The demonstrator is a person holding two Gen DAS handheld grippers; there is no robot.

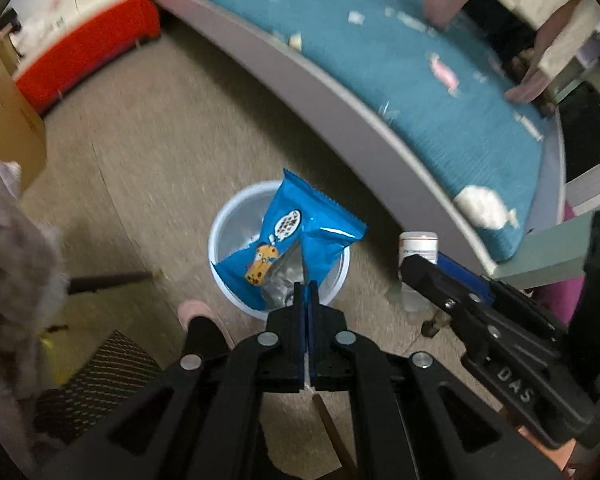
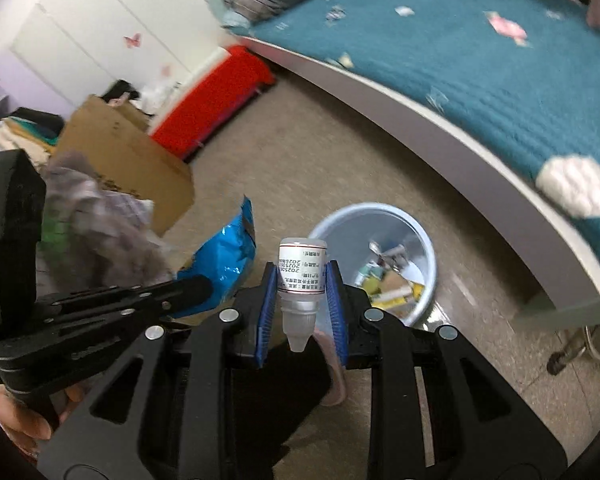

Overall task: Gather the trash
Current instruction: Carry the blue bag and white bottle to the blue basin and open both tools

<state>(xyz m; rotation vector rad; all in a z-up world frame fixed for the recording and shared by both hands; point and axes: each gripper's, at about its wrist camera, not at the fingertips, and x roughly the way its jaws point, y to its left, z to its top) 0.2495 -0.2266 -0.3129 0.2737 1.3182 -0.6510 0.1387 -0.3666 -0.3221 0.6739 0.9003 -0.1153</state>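
My left gripper [image 1: 307,292] is shut on a blue cookie wrapper [image 1: 296,240] and holds it over the pale blue trash bin [image 1: 220,224] on the floor. The wrapper also shows in the right wrist view [image 2: 226,256], left of my right gripper. My right gripper [image 2: 302,276] is shut on a small white dropper bottle [image 2: 302,272], cap end toward the camera, held above the floor just left of the bin [image 2: 424,248]. The bin holds several scraps. The bottle [image 1: 418,246] and right gripper show at the right of the left wrist view.
A bed with a teal cover [image 1: 440,92] runs along the right, strewn with small wrappers and a white tissue [image 1: 482,206]. A red box [image 1: 88,52] and a cardboard box [image 2: 128,156] stand at the left. A pink slipper [image 1: 200,314] and chair wheels [image 2: 580,348] are near the bin.
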